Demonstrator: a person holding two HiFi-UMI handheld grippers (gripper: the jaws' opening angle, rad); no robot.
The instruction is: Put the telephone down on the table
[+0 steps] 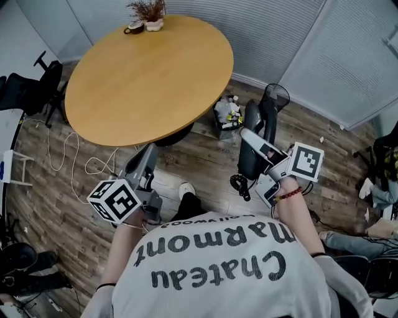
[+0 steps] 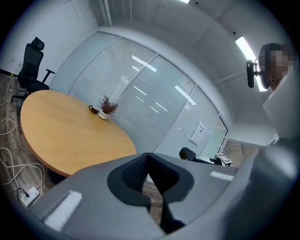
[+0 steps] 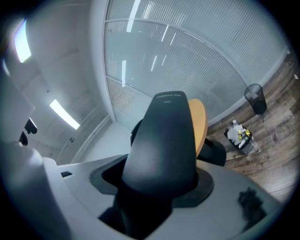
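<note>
My right gripper (image 1: 252, 140) is shut on a black telephone handset (image 1: 251, 165), held in the air over the wooden floor to the right of the round wooden table (image 1: 149, 74). A coiled cord (image 1: 239, 184) hangs from the handset's lower end. In the right gripper view the handset (image 3: 164, 140) stands up between the jaws of the right gripper (image 3: 159, 187) and hides most of what lies ahead. My left gripper (image 1: 148, 152) is shut with nothing in it, just short of the table's near edge. In the left gripper view its pads (image 2: 136, 176) meet in front of the table (image 2: 70, 136).
A potted plant (image 1: 152, 13) and a dark cup (image 1: 133, 28) stand at the table's far edge. A mesh bin (image 1: 277, 96) and a bag of rubbish (image 1: 229, 115) sit on the floor right of the table. Black chairs (image 1: 28, 90) and loose cables (image 1: 68, 155) are at the left.
</note>
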